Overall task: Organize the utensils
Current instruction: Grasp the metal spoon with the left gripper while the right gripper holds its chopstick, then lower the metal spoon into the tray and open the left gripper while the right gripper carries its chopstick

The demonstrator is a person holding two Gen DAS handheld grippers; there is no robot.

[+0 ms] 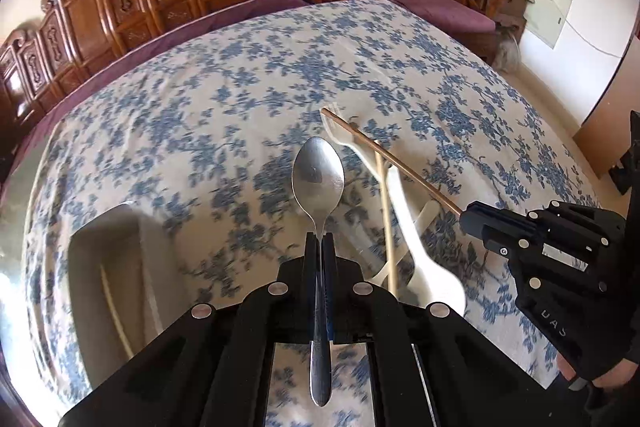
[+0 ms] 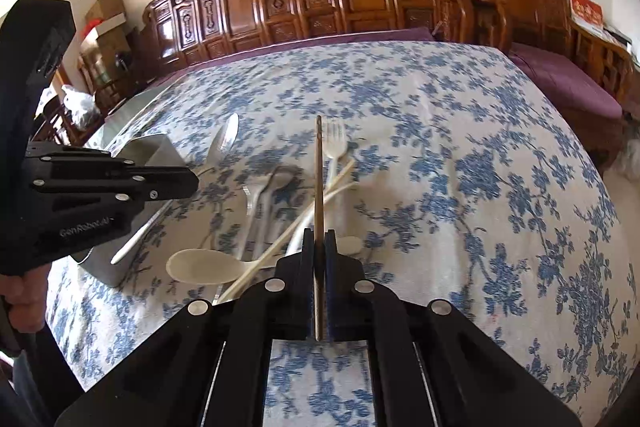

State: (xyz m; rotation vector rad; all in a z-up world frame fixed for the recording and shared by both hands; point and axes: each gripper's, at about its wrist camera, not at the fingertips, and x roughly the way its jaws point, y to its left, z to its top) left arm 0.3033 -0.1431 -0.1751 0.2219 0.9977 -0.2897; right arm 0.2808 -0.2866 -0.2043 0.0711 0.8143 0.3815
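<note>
Left tool (image 1: 319, 241) clamps a steel spoon (image 1: 318, 173); right tool (image 2: 319, 239) pinches a brown chopstick (image 2: 318, 179). Thin, off-centre grips may slip, probably toward the metal holder (image 2: 154, 151) at near left.

metal spoon (image 1: 318, 171) 1 | fork (image 2: 335, 139) 1 | brown chopstick (image 2: 319, 179) 1 | pale chopsticks (image 2: 280, 241) maybe 2
</note>
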